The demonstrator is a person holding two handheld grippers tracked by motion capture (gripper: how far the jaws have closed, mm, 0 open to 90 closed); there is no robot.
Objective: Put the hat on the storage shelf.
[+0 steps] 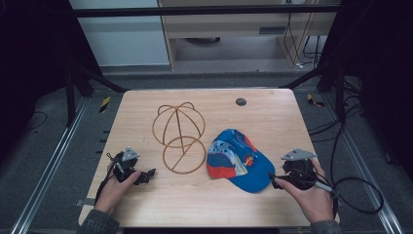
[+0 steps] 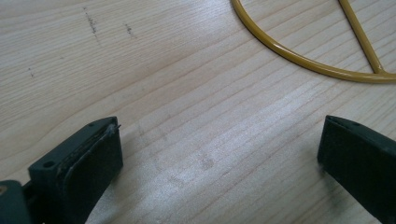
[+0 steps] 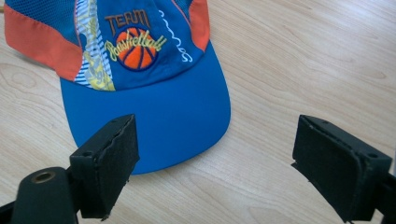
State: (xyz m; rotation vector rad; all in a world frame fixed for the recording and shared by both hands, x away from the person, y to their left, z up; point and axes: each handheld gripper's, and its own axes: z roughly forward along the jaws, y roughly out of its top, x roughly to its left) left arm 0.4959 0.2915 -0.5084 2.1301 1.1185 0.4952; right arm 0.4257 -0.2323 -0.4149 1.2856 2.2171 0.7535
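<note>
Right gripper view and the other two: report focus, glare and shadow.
Right gripper view: cap sharp, jaws slightly soft. Left gripper view: pale sheen on the table, wire stand crisp. High view: table evenly lit, surroundings dark, detail coarse.

I see the pale wooden tabletop (image 1: pixel 195 204) lying under my right gripper (image 1: pixel 274 179), and far ahead of that gripper, near the table's far edge, a small dark round disc (image 1: pixel 240 102). Well ahead of my left gripper (image 1: pixel 147 174), off the table, a yellow-and-black striped strip (image 1: pixel 104 104) lies on the grey floor (image 1: pixel 48 146).
</note>
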